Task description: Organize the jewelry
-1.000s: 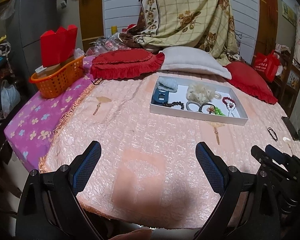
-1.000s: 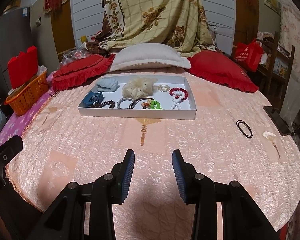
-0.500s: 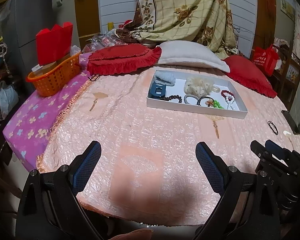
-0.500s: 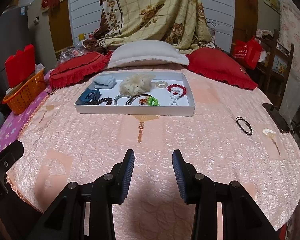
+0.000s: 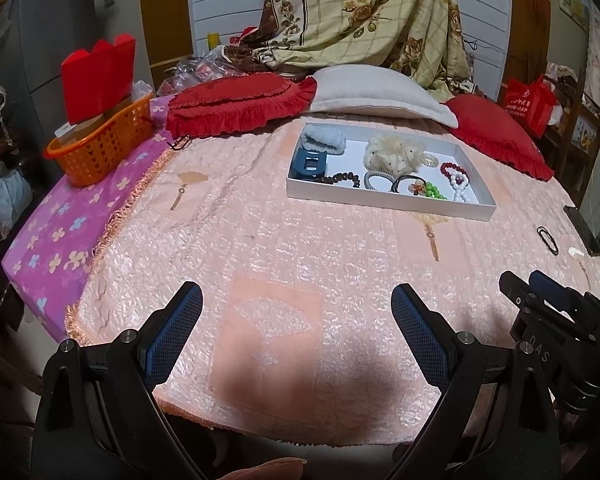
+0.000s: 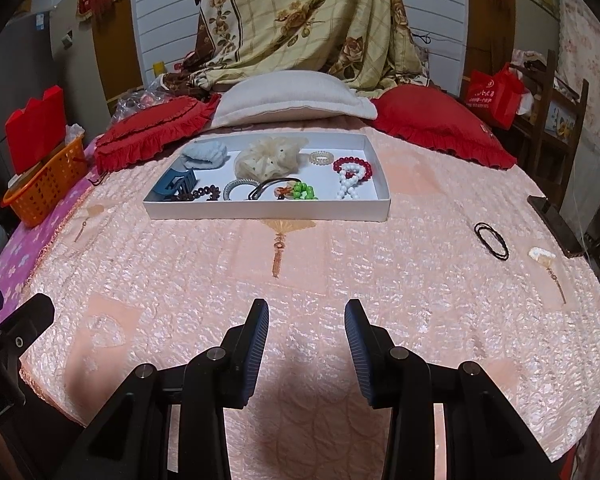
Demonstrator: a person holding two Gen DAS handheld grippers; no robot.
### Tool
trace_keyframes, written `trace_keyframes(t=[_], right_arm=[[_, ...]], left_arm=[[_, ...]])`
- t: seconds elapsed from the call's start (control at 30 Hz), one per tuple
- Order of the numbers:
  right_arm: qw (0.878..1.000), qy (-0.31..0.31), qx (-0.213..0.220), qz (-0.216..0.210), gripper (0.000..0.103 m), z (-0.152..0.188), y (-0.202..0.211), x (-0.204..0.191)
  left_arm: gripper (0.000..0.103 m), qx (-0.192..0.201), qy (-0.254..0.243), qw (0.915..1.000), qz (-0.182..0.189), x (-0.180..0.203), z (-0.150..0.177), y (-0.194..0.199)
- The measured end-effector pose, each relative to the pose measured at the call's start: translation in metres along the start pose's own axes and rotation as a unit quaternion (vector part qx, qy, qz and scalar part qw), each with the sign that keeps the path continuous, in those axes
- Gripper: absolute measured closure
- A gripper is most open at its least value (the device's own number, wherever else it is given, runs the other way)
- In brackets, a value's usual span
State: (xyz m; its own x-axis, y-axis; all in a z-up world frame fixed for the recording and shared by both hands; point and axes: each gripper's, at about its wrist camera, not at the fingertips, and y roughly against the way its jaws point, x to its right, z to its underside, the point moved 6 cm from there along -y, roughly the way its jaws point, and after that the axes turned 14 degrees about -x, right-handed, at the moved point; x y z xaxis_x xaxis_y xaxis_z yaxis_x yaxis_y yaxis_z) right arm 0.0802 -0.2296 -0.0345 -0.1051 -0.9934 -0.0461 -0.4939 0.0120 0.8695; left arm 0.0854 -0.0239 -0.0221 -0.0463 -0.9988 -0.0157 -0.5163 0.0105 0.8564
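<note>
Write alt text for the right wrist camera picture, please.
An open two-finger black gripper hovers empty over a round pink quilted bedspread, facing a shallow white rectangular tray of bead bracelets and hair accessories. A thin black hair tie lies loose to the right.

A tray (image 6: 268,210) lies on the far middle of the bedspread (image 6: 300,264), before 3 pillows (image 6: 292,96). In it, a hair claw (image 6: 176,186) sits at the near left and 2 bead bracelets (image 6: 352,172) at the right (touching each other). A hair tie (image 6: 491,239) lies on the bedspread right of the tray, well apart. A basket (image 6: 44,184) stands at the far left.
</note>
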Motion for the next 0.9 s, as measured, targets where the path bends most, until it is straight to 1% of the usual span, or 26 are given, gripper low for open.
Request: trace_keyframes(t=[0.63,0.9], right_arm=[[1.000,-0.002,-0.009,0.001,0.065,0.002,-0.010,0.002],[1.000,-0.002,-0.007,0.008,0.065,0.002,-0.012,0.003]], left_arm=[[0.008,-0.020,0.000,0.9998,-0.009,0.000,0.002,-0.016],[0.008,-0.026,-0.003,0.9996,-0.004,0.002,0.003,-0.019]])
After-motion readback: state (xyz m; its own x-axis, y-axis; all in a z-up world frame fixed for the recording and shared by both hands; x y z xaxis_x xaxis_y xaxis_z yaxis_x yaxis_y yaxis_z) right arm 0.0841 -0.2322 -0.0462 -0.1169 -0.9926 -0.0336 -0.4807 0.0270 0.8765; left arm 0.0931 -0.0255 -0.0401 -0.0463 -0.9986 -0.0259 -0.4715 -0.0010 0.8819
